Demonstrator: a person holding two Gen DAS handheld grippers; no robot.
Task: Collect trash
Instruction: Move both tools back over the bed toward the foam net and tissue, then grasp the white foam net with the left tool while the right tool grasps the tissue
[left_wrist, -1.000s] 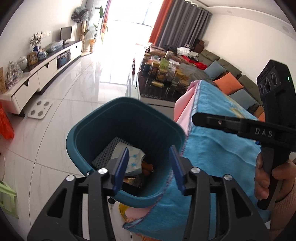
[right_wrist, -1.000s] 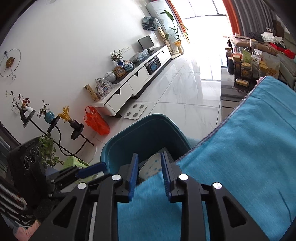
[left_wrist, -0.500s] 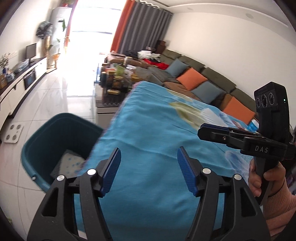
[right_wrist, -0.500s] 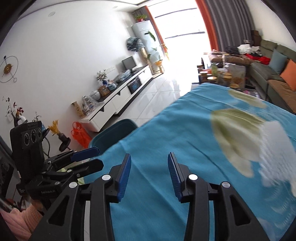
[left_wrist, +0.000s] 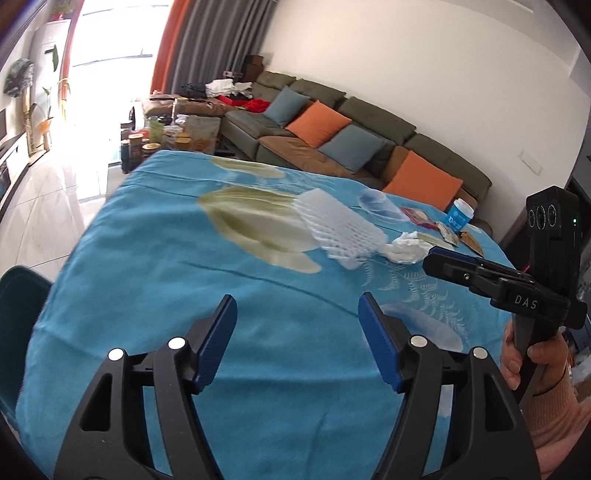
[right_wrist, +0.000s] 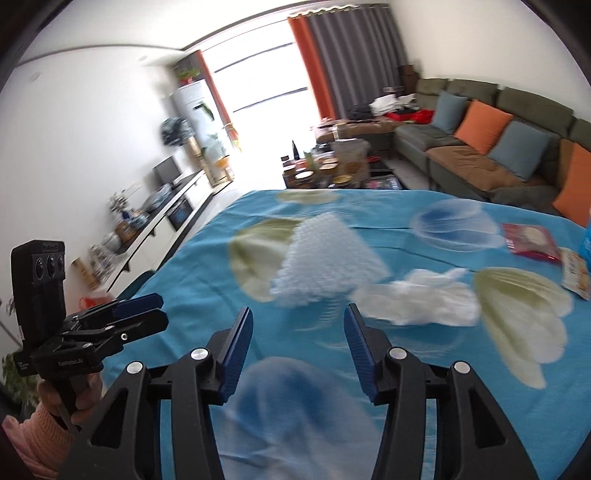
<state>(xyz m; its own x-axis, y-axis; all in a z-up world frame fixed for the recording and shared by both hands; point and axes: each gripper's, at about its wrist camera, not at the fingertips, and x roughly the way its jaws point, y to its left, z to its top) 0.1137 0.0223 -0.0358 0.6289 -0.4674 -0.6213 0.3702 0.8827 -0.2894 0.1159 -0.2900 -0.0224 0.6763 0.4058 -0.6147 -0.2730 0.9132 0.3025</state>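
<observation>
Both the left hand-held gripper (left_wrist: 297, 341) and the right hand-held gripper (right_wrist: 298, 352), jaws empty and opening, have swung from the bin (left_wrist: 16, 295) at the table's (left_wrist: 147, 295) near-left corner toward the foam net (left_wrist: 340, 229) and tissue (right_wrist: 417, 301) mid-table, so another pickup looks next.

Walls: we see plain white walls (left_wrist: 406, 55) and a white ceiling.
Window: we note a tall bright window (right_wrist: 258, 81) with orange and grey curtains (left_wrist: 207, 48).
Floor: we find pale glossy tiles (left_wrist: 44, 206), washed out by daylight.
Sofa: we see a long olive corner sofa (left_wrist: 369, 118) with orange and blue-grey cushions.
Left wall: we see a low white media unit (right_wrist: 155, 229) bearing a small screen and ornaments.
Centre: we note a low table (right_wrist: 332, 173) crowded with jars.
</observation>
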